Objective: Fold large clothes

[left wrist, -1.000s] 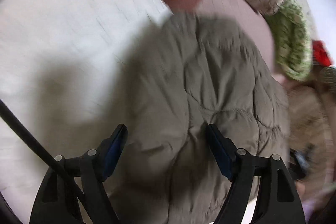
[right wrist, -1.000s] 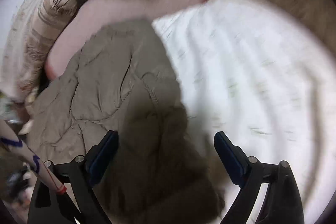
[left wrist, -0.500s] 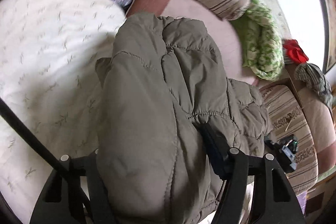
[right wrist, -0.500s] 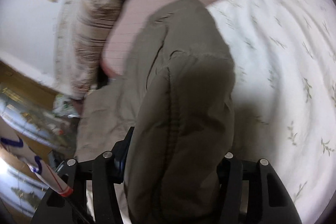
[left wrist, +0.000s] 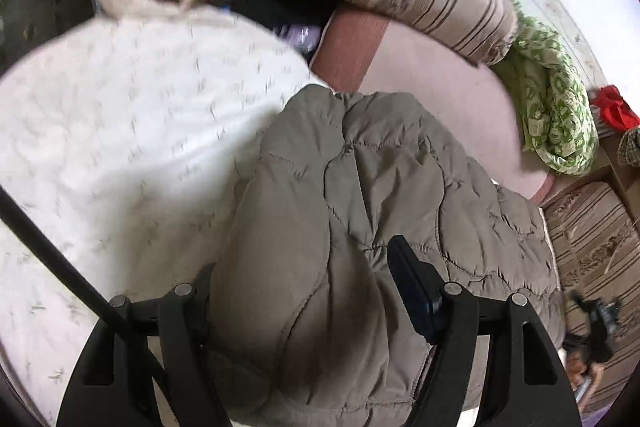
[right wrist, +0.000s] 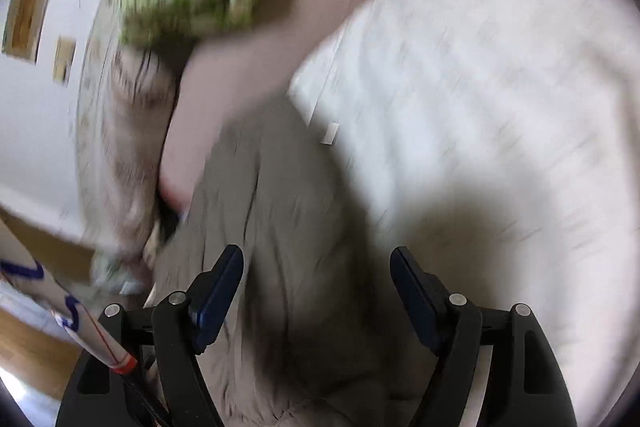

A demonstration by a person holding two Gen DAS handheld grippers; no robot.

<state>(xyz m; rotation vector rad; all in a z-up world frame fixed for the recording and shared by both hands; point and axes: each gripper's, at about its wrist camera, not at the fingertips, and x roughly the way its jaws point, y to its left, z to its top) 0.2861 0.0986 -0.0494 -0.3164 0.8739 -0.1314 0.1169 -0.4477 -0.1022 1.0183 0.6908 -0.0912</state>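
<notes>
Half a second ago both tools gripped raised jacket folds; now the right tool (right wrist: 316, 287) gapes wide and empty, the left tool (left wrist: 304, 303) still straddles the jacket (left wrist: 384, 195), folded on the bed (left wrist: 120, 147).

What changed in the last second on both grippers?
Half a second ago both grippers were clamped on bunched folds of the quilted jacket. Now the right gripper has let go and stands open over it. The left gripper still has a fold between its fingers, its grip looser. The jacket still lies on the white bedspread.
</notes>
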